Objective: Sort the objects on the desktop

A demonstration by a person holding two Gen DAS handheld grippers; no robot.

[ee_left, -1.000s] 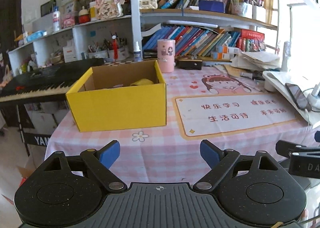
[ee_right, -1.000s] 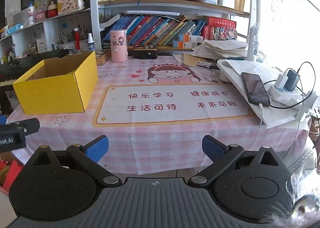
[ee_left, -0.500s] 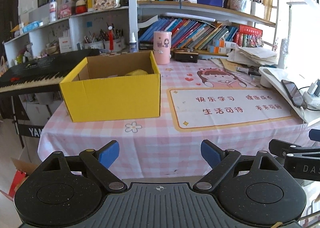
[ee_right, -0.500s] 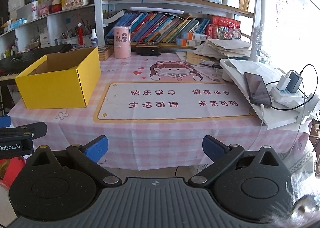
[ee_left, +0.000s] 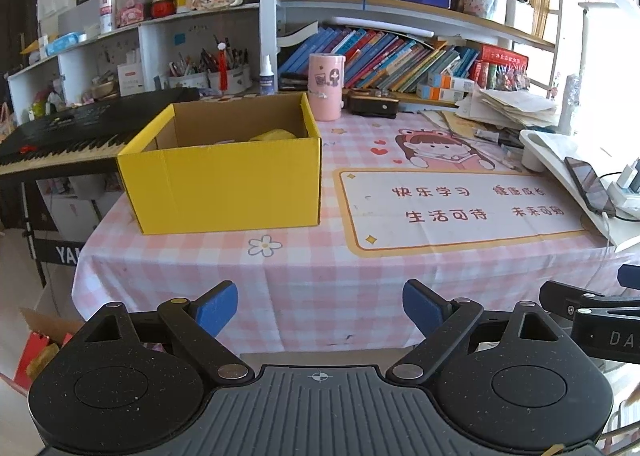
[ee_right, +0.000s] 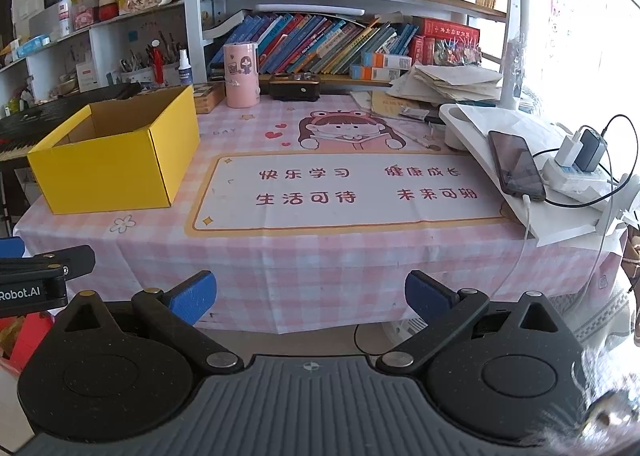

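An open yellow cardboard box [ee_left: 224, 180] stands on the left part of the pink checked table [ee_left: 304, 268]; it also shows in the right wrist view [ee_right: 116, 164]. A yellow object [ee_left: 274, 135] lies inside it, partly hidden by the box wall. My left gripper [ee_left: 318, 306] is open and empty, held off the table's front edge. My right gripper [ee_right: 310, 296] is open and empty, also in front of the table edge. The right gripper's side shows at the right of the left wrist view [ee_left: 592, 308].
A pink cup [ee_right: 241, 74] and a dark case [ee_right: 295, 87] stand at the back. A phone [ee_right: 516, 164], chargers on a power strip [ee_right: 580, 160] and cables lie at the right. A paper pile [ee_right: 448, 82] sits back right. A black keyboard piano [ee_left: 80, 132] stands left of the table.
Both grippers have drawn back from the table and risen a little; the table edge and its hanging cloth now show in front of them. Both stay open and empty.
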